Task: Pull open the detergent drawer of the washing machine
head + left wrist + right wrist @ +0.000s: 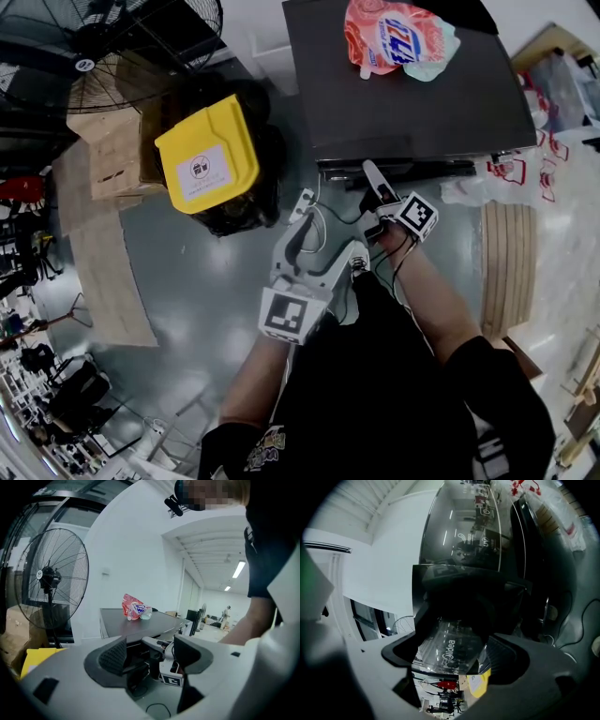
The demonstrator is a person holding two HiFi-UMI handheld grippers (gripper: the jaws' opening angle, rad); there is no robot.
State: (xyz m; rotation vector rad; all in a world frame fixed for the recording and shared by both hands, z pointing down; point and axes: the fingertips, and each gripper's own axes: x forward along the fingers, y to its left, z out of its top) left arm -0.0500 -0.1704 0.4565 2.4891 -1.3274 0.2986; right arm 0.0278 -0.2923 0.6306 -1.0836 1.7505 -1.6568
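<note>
Where the glossy grey floor [187, 281] fills the lower left of the head view, the dark washing machine [403, 94] takes the upper right. A big fan [122, 47] stands in the upper left corner, with a yellow-lidded bin [208, 155] just below it. A red detergent pouch [398, 37] lies on the machine's top. The left tool [150, 656] hangs at centre, jaws wide and empty. The right tool [377, 187] gapes wide at the detergent drawer [454, 641], on the machine's front edge.
</note>
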